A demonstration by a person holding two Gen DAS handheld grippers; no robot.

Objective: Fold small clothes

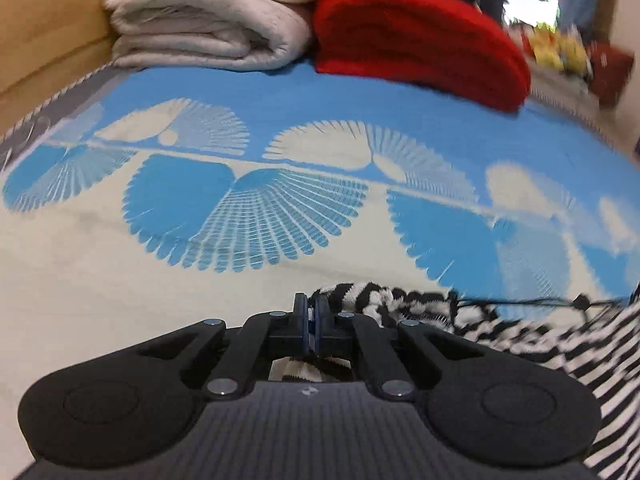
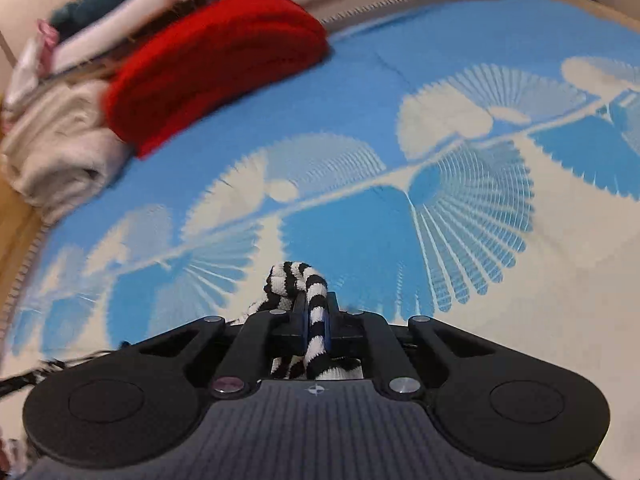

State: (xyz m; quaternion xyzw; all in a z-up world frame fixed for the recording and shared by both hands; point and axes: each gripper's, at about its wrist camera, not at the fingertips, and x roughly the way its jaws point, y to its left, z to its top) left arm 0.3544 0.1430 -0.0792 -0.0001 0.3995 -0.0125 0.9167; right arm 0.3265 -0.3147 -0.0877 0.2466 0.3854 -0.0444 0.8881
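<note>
Closest to you in the left wrist view, your left gripper (image 1: 311, 312) has its two fingers drawn almost together, and a thin edge of the black-and-white striped garment (image 1: 532, 344) appears to be pinched between them, with a bit of striped cloth showing just behind the fingers. From there the garment runs off to the right along the lower edge of that view, bunched and fuzzy near the fingers, and a thin black drawstring (image 1: 520, 301) with a small toggle stretches across it toward the right. In the right wrist view, your right gripper (image 2: 314, 312) is closed narrowly on the same striped garment (image 2: 316, 320): a rolled fold of stripes passes between the fingers and curls up over their tips, with more of it tucked behind them. Both grippers sit over a blue and cream bedcover (image 1: 280, 92) printed with fan-shaped leaf patterns, which fills the middle of each view. At the far edge of the cover, a folded red knit (image 1: 420, 36) lies just beside a folded cream blanket (image 1: 208, 12), the two touching; more folded items are stacked behind them, too blurred to name. A tan wooden edge (image 1: 48, 24) borders the cover on the left of the left wrist view.
</note>
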